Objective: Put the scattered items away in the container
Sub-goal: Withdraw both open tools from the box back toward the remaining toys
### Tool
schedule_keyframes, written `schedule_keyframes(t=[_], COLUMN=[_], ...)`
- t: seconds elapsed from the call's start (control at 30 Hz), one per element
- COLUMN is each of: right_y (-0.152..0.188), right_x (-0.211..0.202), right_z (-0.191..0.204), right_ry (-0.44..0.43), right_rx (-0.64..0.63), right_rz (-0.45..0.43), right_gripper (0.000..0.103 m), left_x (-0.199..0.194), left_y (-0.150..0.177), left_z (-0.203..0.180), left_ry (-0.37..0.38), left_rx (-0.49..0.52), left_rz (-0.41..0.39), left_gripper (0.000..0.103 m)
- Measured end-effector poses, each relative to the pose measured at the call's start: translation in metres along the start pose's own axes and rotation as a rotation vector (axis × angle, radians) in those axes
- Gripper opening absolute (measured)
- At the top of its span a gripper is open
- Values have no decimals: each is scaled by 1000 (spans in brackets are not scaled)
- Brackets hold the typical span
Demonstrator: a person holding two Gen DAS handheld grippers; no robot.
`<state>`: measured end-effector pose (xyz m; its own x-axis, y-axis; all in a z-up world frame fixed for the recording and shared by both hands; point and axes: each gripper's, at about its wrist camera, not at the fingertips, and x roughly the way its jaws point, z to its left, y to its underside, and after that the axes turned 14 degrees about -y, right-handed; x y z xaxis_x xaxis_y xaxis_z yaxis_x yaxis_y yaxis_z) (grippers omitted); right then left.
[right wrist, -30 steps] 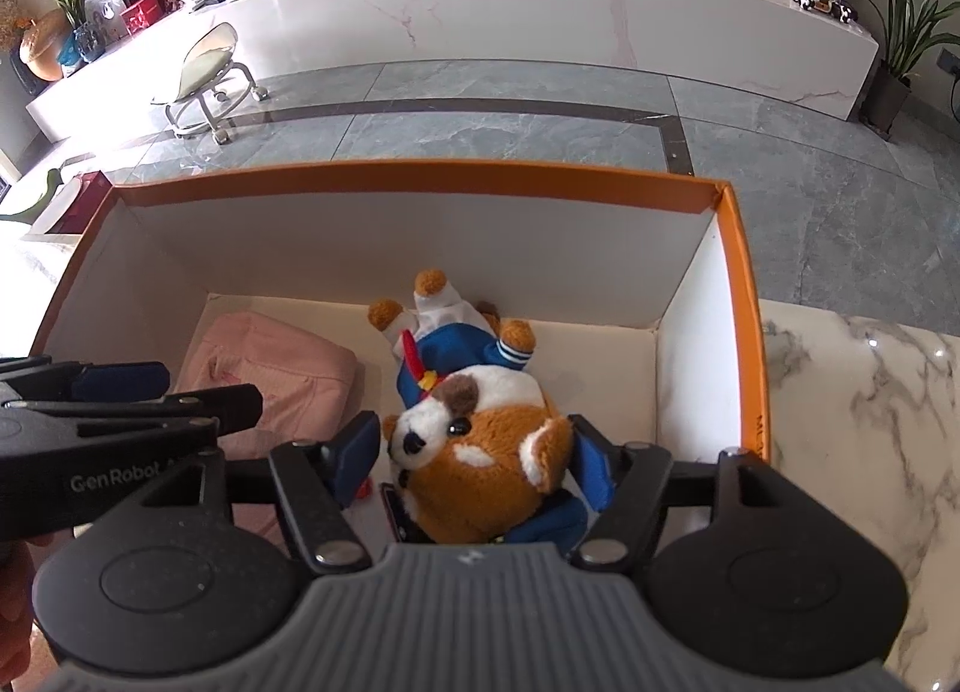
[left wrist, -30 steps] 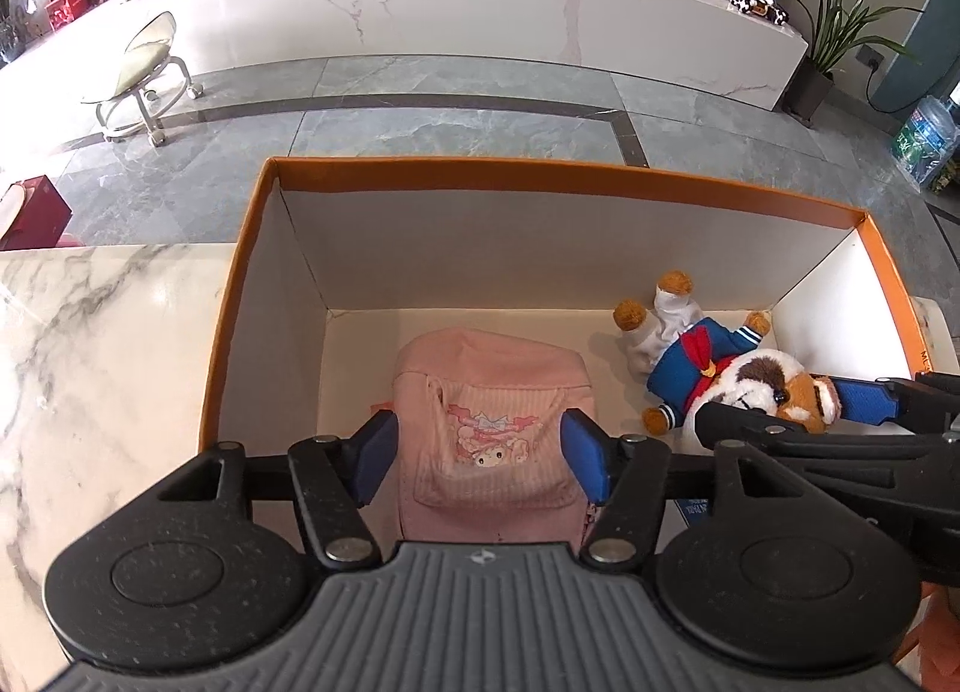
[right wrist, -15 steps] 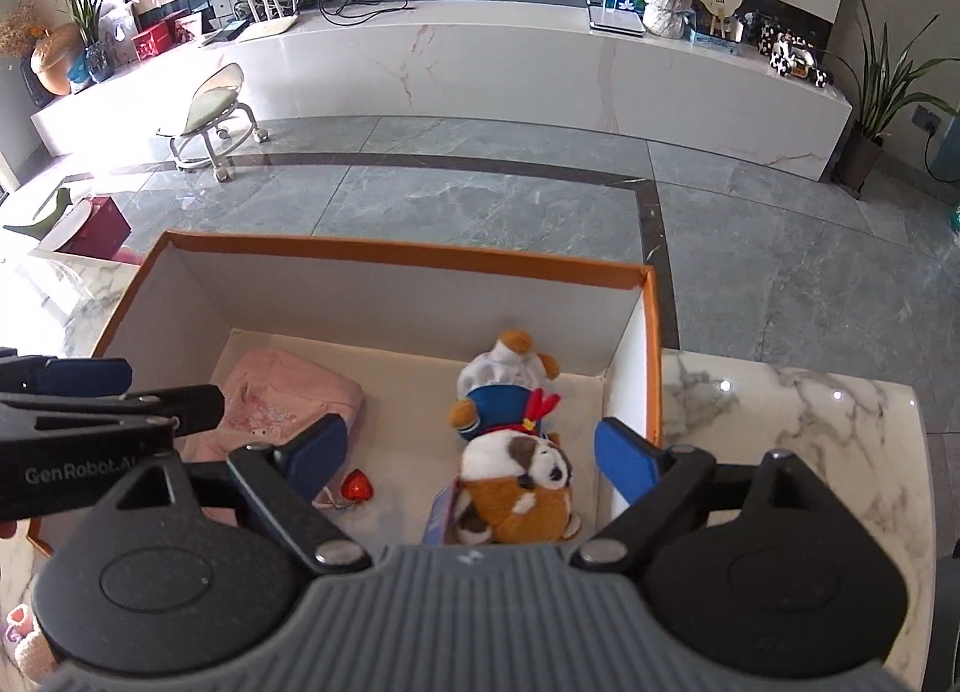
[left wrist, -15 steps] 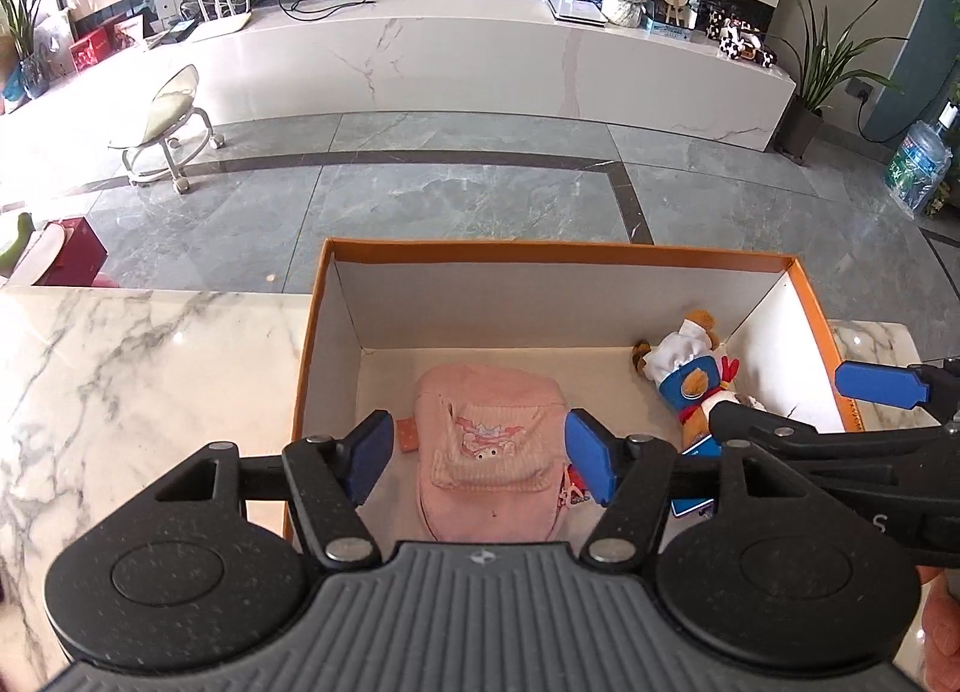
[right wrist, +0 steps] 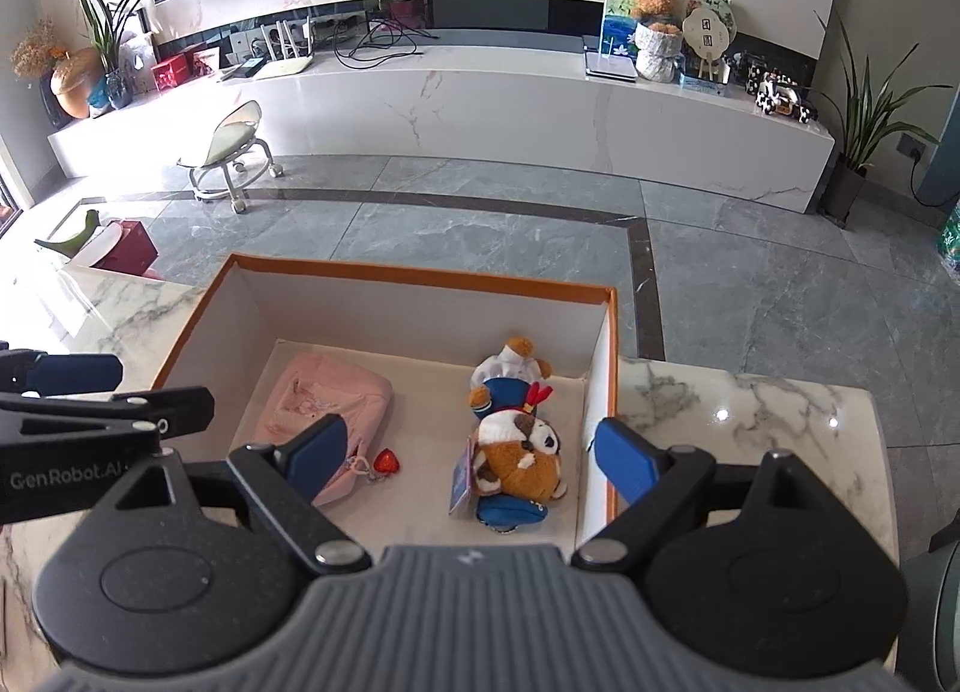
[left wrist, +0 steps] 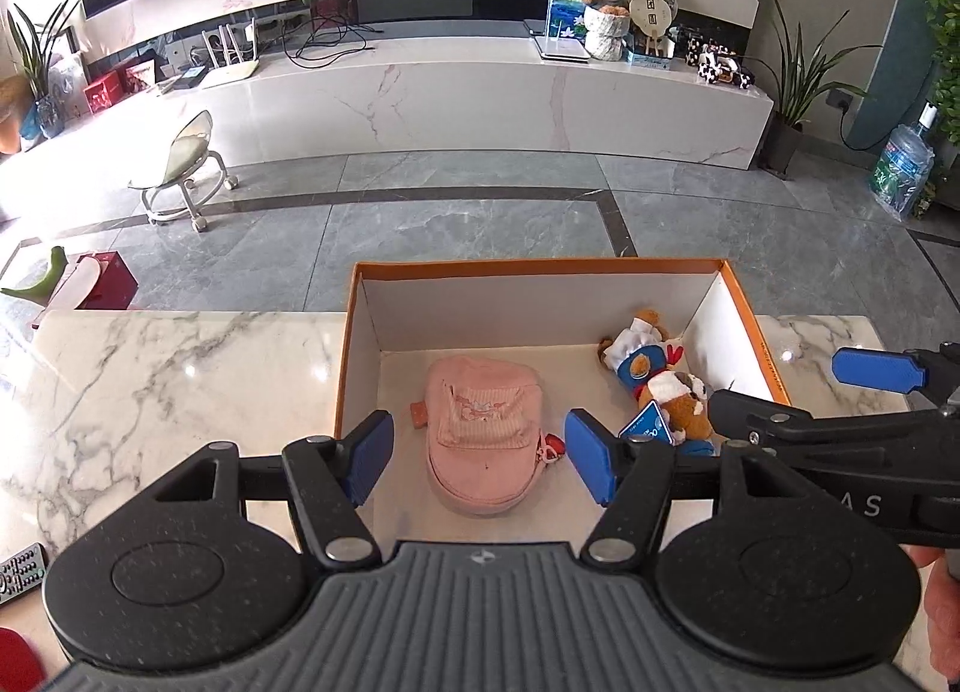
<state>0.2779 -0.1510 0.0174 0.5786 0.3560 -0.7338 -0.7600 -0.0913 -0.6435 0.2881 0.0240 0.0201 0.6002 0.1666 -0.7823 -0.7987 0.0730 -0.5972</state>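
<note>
An orange-rimmed white box (left wrist: 540, 266) (right wrist: 420, 275) stands on the marble table. Inside lie a pink cap (left wrist: 480, 422) (right wrist: 327, 410) at the left and a plush dog in a blue sailor suit (left wrist: 654, 386) (right wrist: 519, 440) at the right. My left gripper (left wrist: 480, 458) is open and empty, held above the cap. My right gripper (right wrist: 471, 455) is open and empty, held above the plush dog. Each gripper also shows at the edge of the other's view.
A remote control (left wrist: 21, 569) lies on the marble table (left wrist: 150, 380) at the near left. Beyond the table's far edge are grey floor tiles, a small stool (left wrist: 180, 176) and a long white TV bench (left wrist: 480, 92).
Both grippers have risen and drawn back from the box. The right gripper has let go of the plush dog, which now lies in the box; its jaws stand wider.
</note>
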Motion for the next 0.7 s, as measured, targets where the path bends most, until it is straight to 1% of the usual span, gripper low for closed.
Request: schedule_keyframes(t=[0.3, 0.47, 0.7], right_y=[22, 42, 70], right_x=[-49, -76, -113], right_z=[19, 32, 49], right_ry=[9, 13, 18], right_rx=[-21, -37, -69], right_rz=[-40, -68, -139], right_gripper=[91, 90, 90], left_x=[-51, -79, -118], left_y=[29, 49, 78], left_z=[7, 12, 18], left_ry=[15, 25, 39], left_rx=[-13, -24, -42], left_rz=[-51, -116, -211], left_gripper=[75, 75, 76])
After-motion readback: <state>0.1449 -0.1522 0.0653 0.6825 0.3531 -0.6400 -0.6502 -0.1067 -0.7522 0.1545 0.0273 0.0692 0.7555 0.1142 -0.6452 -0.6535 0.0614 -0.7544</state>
